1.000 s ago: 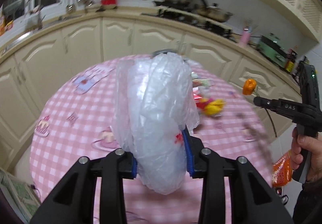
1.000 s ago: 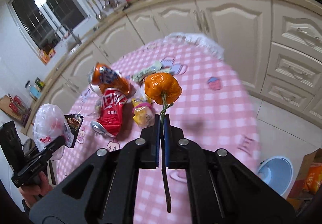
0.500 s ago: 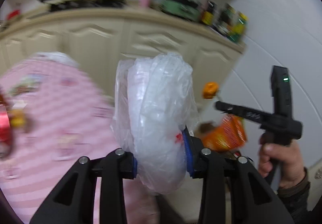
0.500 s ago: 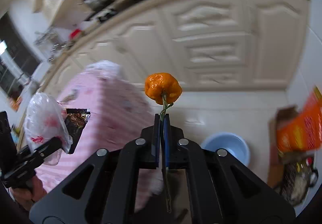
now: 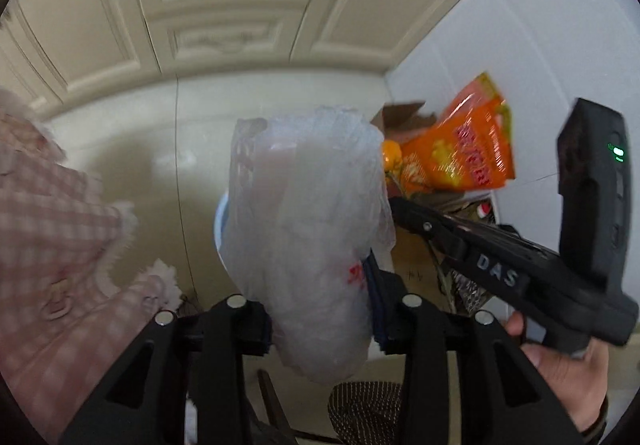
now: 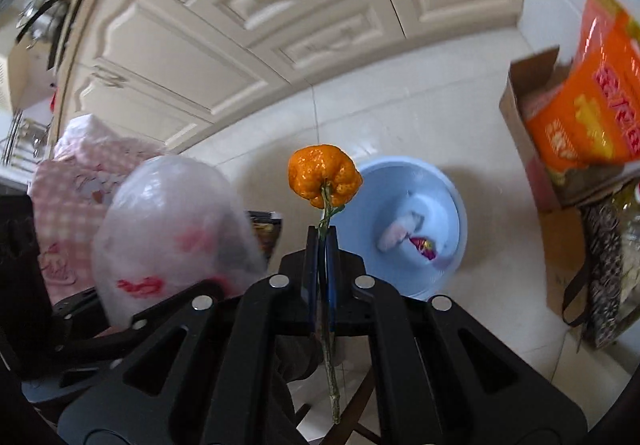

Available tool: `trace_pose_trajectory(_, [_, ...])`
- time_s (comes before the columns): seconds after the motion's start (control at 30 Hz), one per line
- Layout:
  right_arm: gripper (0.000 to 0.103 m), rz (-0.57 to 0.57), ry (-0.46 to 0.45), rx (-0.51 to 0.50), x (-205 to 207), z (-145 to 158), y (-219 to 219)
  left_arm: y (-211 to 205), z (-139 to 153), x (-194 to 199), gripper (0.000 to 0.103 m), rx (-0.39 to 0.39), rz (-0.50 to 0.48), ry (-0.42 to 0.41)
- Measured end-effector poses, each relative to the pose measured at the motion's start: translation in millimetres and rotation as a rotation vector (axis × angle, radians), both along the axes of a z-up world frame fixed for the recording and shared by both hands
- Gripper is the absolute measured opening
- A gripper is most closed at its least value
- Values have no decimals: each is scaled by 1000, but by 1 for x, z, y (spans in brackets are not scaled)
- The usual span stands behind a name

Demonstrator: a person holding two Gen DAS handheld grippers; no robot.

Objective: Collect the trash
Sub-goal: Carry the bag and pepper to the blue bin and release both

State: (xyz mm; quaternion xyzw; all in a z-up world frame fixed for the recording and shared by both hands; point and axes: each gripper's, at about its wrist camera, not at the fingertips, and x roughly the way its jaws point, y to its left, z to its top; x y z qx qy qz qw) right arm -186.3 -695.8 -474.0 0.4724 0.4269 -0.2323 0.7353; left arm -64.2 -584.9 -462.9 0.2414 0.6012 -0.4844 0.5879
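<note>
My left gripper (image 5: 320,309) is shut on a crumpled clear plastic bag (image 5: 304,229) with red print; the bag also shows in the right wrist view (image 6: 168,229). My right gripper (image 6: 322,245) is shut on the green stem of a shrivelled orange fruit (image 6: 324,175), which stands above the fingertips; the fruit peeks out beside the bag in the left wrist view (image 5: 391,155). A light blue basin (image 6: 448,197) sits on the floor just beyond the fruit, with a few scraps of trash inside. Most of the basin (image 5: 221,213) is hidden behind the bag in the left wrist view.
Cream cabinet doors (image 6: 280,25) stand behind the basin. A cardboard box (image 6: 532,133) with an orange snack bag (image 6: 588,105) stands at the right by the white wall (image 5: 520,45). The pink checked tablecloth (image 5: 48,225) hangs at the left. The floor is pale tile (image 6: 420,105).
Both grippers have swung away from the table toward the floor by the cabinets. The basin is now close under the fruit. Both grips are unchanged.
</note>
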Motion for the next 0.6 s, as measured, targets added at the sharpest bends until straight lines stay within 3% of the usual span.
trace_pose_trajectory(0.03, [5, -10, 2, 17, 0, -7, -3, -5, -7, 2, 42, 23, -4, -5])
trace_pose_trajectory(0.07, [6, -20, 8, 32, 0, -14, -5, -3, -12, 0, 58, 34, -7, -25])
trace_pose_trajectory(0.1, [6, -34, 26, 41, -1, -19, -7, -3, -12, 2, 68, 43, -8, -49])
trace_pose_trajectory(0.13, [13, -46, 41, 44, -1, -22, -8, -4, -11, 4, 79, 46, -9, -72])
trace_pose_trajectory(0.17, [45, -58, 47, 45, -3, -24, -9, -3, -7, 5, 80, 35, -11, -86])
trace_pose_trajectory(0.23, [80, -107, 66, 18, -10, -24, -11, -4, -1, 10, 85, 33, -3, -111])
trace_pose_trajectory(0.3, [81, -115, 43, 27, -15, -23, -12, -3, 6, 18, 86, 28, 15, -118])
trace_pose_trajectory(0.37, [89, -126, 42, 13, -18, -19, -12, 1, 11, 21, 86, 26, 25, -129])
trace_pose_trajectory(0.6, [93, -152, 39, -28, -27, 4, -8, 15, 33, 22, 86, -8, 43, -161])
